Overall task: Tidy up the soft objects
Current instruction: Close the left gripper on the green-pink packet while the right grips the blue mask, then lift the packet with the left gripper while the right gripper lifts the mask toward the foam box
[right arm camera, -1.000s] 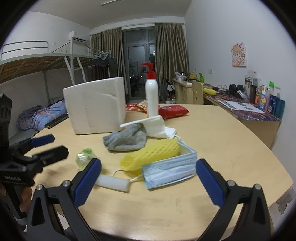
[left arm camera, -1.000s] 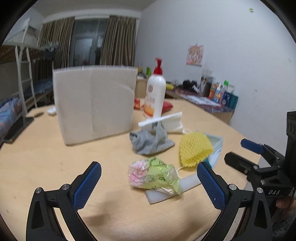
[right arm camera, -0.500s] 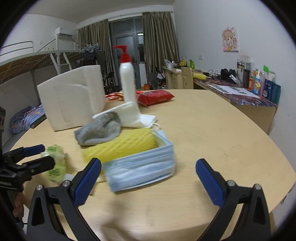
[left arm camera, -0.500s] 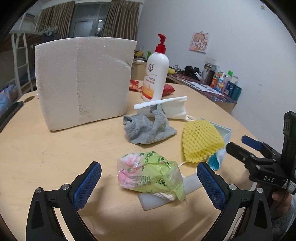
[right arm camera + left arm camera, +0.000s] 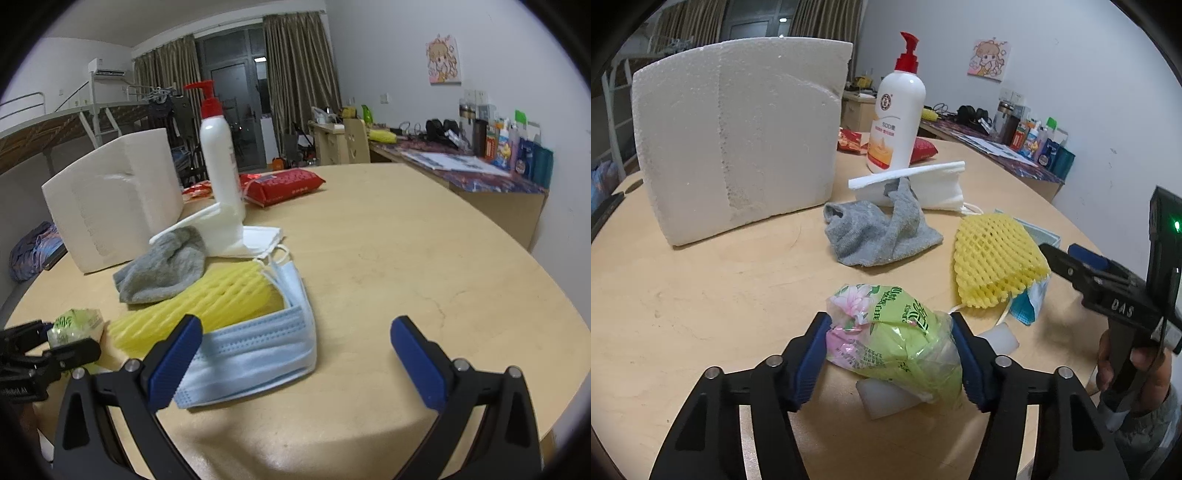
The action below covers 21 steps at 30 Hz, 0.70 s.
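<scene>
A green and pink tissue pack (image 5: 894,332) lies on the wooden table (image 5: 683,302), partly on a white foam strip (image 5: 886,398). My left gripper (image 5: 888,325) is closing around it, and both blue pads touch the pack's sides. To the right lie a yellow foam net (image 5: 993,258) and a stack of blue face masks (image 5: 258,347). My right gripper (image 5: 295,350) stands open just over the masks' right end, with nothing held. A grey sock (image 5: 879,232) and a white mask (image 5: 923,184) lie behind.
A big white styrofoam block (image 5: 738,140) stands at the back left and a pump lotion bottle (image 5: 897,110) beside it. A red packet (image 5: 284,182) lies farther back. The table's rounded edge (image 5: 535,387) runs along the right. A hand (image 5: 1126,358) holds the right gripper.
The left gripper moved forward and down to the tissue pack and its jaws came in from wide open onto it. The right gripper moved closer to the blue masks, still open.
</scene>
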Each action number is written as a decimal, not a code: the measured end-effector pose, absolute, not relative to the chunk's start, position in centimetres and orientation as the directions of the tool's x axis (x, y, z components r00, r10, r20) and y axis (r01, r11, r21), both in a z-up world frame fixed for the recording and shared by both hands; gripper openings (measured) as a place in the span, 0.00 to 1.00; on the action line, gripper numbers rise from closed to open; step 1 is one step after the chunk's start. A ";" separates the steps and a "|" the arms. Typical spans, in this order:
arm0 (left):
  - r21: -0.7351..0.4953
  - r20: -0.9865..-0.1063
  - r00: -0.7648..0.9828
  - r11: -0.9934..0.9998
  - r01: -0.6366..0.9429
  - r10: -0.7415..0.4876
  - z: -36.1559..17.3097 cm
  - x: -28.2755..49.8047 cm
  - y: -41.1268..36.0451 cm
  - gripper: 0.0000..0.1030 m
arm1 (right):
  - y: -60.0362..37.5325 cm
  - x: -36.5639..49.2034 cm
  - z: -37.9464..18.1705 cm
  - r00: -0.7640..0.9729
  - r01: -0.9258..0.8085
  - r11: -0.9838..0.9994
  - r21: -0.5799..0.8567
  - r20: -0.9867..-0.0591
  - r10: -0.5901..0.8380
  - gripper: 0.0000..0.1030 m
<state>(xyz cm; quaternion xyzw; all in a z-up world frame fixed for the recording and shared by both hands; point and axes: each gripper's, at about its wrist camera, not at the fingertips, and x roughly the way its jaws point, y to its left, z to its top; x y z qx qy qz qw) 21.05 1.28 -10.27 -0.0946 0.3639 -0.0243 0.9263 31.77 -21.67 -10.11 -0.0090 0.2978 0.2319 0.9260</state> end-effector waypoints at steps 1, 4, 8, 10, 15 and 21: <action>-0.189 -0.670 0.733 0.982 -0.021 -0.114 -10.3 21.0 1.2 0.59 | -21.7 31.9 -10.1 0.717 -0.429 0.895 0.121 -0.557 0.419 1.00; -0.187 -0.663 0.739 0.982 -0.011 -0.118 -10.3 20.8 1.1 0.54 | -21.9 32.2 -10.0 0.721 -0.412 0.905 0.104 -0.570 0.393 0.96; -0.206 -0.654 0.746 0.978 -0.018 -0.124 -10.2 20.6 1.5 0.46 | -21.7 32.7 -10.4 0.700 -0.414 0.904 0.101 -0.600 0.388 0.65; -0.218 -0.651 0.747 0.976 -0.014 -0.135 -10.2 20.5 1.6 0.41 | -21.4 32.9 -10.8 0.690 -0.417 0.905 0.088 -0.618 0.378 0.49; -0.242 -0.640 0.754 0.970 -0.013 -0.150 -10.0 20.3 1.9 0.32 | -21.3 32.9 -10.9 0.682 -0.420 0.904 0.087 -0.626 0.377 0.37; -0.242 -0.595 0.788 0.970 0.011 -0.158 -9.5 19.4 1.8 0.28 | -22.5 32.6 -10.6 0.689 -0.417 0.900 0.126 -0.602 0.403 0.21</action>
